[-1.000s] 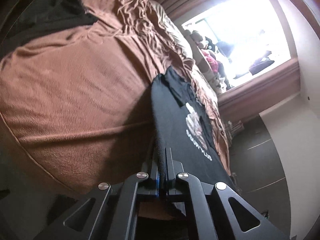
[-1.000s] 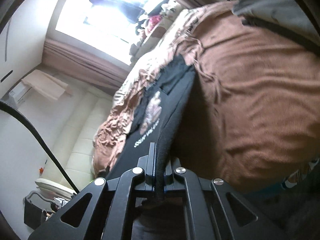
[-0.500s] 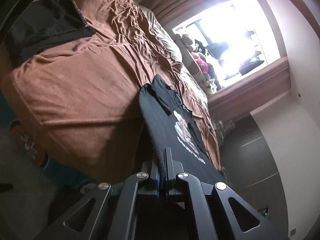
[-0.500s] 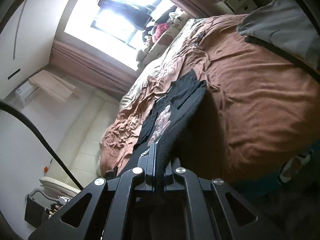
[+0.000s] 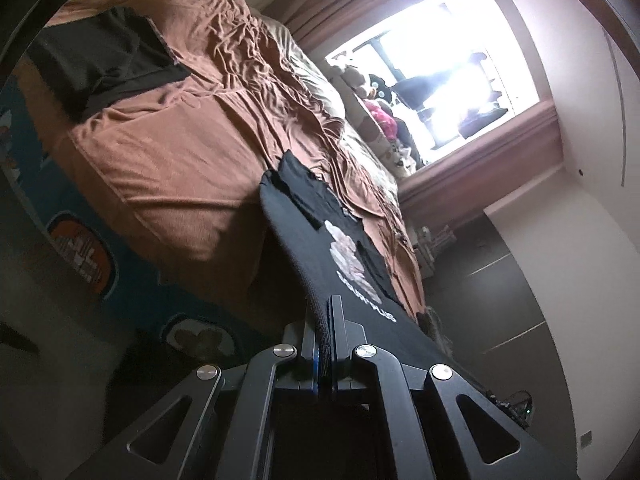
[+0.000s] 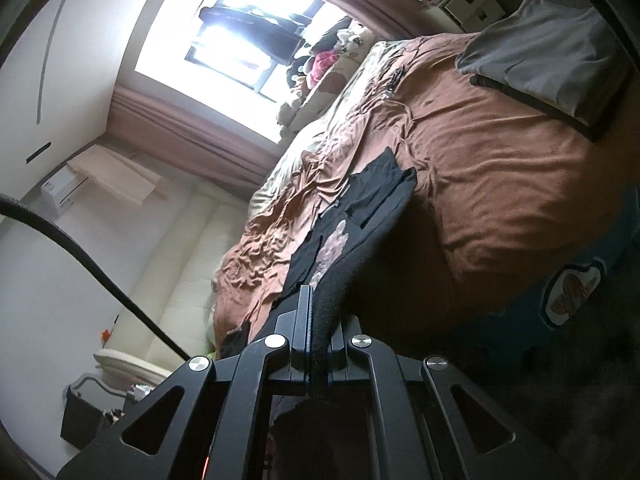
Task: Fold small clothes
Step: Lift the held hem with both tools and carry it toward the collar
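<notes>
Both tongs, left (image 5: 326,322) and right (image 6: 316,320), clamp the black printed T-shirt (image 5: 320,232), stretched taut above the brown bed (image 5: 168,152); folding apparently remains undone.

Left gripper (image 5: 325,312) and right gripper (image 6: 320,312) angled downward, jaws clamped tight

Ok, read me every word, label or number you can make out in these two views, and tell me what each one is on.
"...PLUS": white print on the black T-shirt, under its pale graphic, ends in these letters; the earlier ones are blurred.
Blue bed base: cartoon patches, no words readable.
White boxes: dark marks too small to read.
Nothing else legible.
</notes>
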`<action>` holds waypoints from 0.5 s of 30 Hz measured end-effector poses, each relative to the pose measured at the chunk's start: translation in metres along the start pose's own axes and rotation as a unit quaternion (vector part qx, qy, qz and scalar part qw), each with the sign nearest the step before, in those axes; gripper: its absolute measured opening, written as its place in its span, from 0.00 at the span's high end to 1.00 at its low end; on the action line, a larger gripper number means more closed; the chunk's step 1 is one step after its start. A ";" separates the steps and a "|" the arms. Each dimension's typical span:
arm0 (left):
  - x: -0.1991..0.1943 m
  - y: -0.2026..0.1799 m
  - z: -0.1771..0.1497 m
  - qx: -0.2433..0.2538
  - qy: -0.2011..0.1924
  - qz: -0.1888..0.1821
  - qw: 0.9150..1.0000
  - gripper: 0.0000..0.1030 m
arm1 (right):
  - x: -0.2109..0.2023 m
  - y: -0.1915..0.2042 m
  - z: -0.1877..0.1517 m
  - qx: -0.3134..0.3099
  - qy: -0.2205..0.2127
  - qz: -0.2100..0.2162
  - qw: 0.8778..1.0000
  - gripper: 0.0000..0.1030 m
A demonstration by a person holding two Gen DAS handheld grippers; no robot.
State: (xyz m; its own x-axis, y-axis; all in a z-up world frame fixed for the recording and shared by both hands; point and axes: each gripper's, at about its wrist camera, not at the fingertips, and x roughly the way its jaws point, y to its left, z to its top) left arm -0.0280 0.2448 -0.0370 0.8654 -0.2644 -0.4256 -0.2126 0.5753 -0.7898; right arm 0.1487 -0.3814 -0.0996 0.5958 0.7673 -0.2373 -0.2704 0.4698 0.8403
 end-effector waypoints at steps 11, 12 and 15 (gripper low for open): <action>-0.039 -0.018 -0.018 -0.007 -0.008 -0.008 1.000 0.98 | -0.020 -0.006 -0.001 0.014 0.001 0.014 1.000 0.99; -0.037 -0.021 -0.015 -0.005 -0.010 -0.009 1.000 0.98 | -0.018 -0.008 0.002 0.016 0.000 0.017 1.000 0.99; -0.034 -0.024 -0.002 -0.006 -0.015 -0.013 1.000 0.98 | -0.009 -0.010 0.014 0.018 -0.002 0.021 1.000 0.99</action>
State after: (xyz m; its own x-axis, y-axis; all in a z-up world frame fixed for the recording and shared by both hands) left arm -0.0528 0.2381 -0.0042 0.8840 -0.2550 -0.3919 -0.1957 0.5595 -0.8054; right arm 0.1567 -0.3988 -0.0987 0.5879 0.7842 -0.1987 -0.2675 0.4202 0.8671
